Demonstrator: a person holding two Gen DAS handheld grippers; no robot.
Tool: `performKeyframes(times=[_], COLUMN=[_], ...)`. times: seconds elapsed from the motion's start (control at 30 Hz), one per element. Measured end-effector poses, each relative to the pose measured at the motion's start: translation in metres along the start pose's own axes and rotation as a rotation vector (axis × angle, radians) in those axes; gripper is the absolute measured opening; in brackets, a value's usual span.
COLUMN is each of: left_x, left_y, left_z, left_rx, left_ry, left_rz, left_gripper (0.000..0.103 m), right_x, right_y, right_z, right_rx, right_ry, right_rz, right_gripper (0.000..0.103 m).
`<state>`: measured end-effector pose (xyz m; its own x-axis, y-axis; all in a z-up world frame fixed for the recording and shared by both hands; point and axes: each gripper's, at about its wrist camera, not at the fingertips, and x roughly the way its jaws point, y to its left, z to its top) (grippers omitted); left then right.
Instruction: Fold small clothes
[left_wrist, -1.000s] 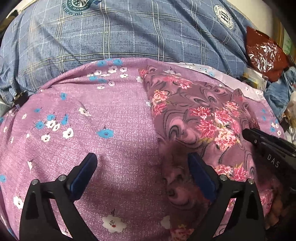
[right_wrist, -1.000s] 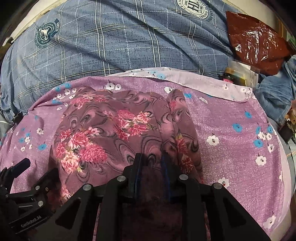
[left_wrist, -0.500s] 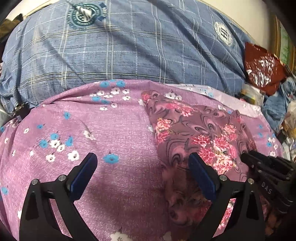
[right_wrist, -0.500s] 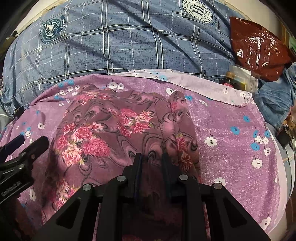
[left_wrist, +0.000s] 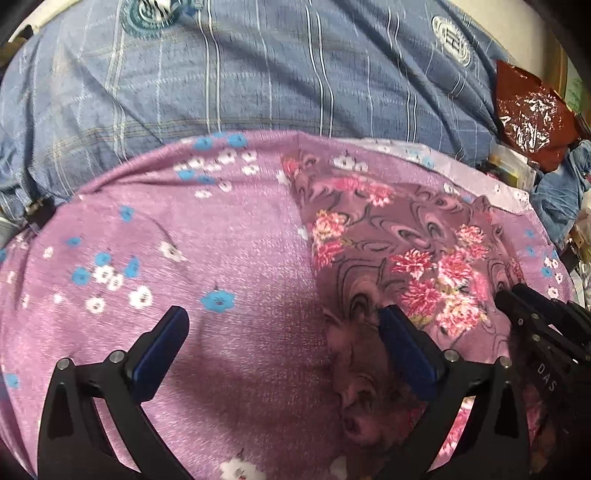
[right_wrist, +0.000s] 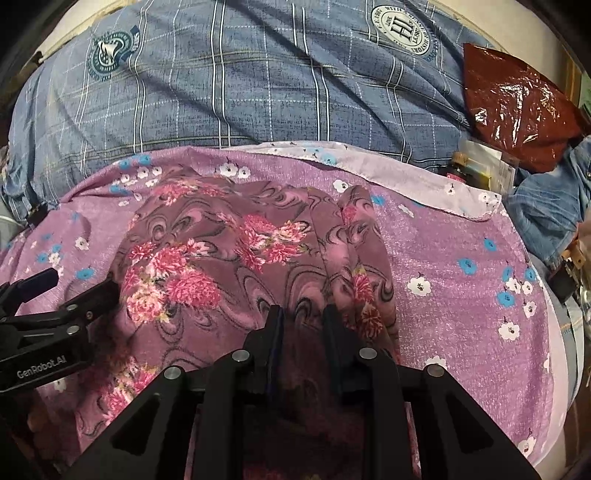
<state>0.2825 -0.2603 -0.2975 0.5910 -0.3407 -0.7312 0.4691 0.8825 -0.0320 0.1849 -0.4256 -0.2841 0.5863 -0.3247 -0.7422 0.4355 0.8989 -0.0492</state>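
- Mauve floral garment (right_wrist: 236, 258) lies on a purple flowered sheet (left_wrist: 184, 258); its near end is hidden under the right tongs (right_wrist: 303, 314), which are clamped on a gathered fold.
- Left tongs (left_wrist: 280, 325) hang wide apart at its left edge, one finger over the garment, the other over the sheet.
- Blue checked bedcover (right_wrist: 258, 85) lies behind; a clear packet's (right_wrist: 480, 162) contents are unreadable.

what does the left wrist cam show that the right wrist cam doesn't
Only the left wrist view shows the left tongs wide open above the lilac flowered cloth, gripping nothing. Only the right wrist view shows the right tongs nearly shut, pinching the dark rose-print garment, plus a small dark bottle. Both show the blue plaid bedding and red plastic bag.
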Motion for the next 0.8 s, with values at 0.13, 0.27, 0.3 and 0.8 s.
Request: performKeyframes(times=[0.13, 0.27, 0.3, 0.8], left_x=[-0.020, -0.025, -0.025, -0.026], left_y=[0.001, -0.002, -0.003, 0.004], left_z=[-0.003, -0.013, -0.016, -0.013], left_rx=[0.015, 0.047, 0.050, 0.024], left_ry=[-0.040, -0.022, -0.010, -0.019], left_rz=[-0.016, -0.023, -0.029, -0.020], left_gripper=[0.103, 0.103, 0.103, 0.103], right_x=[-0.019, -0.041, -0.045, -0.031], right_y=[0.005, 0.013, 0.012, -0.015], right_z=[-0.005, -0.012, -0.016, -0.012], right_rx=[-0.011, -0.047, -0.048, 0.092], right_ry=[-0.029, -0.054, -0.057, 0.019], right_rz=[-0.020, -0.066, -0.075, 0.031], right_gripper=[0.024, 0.024, 0.024, 0.028])
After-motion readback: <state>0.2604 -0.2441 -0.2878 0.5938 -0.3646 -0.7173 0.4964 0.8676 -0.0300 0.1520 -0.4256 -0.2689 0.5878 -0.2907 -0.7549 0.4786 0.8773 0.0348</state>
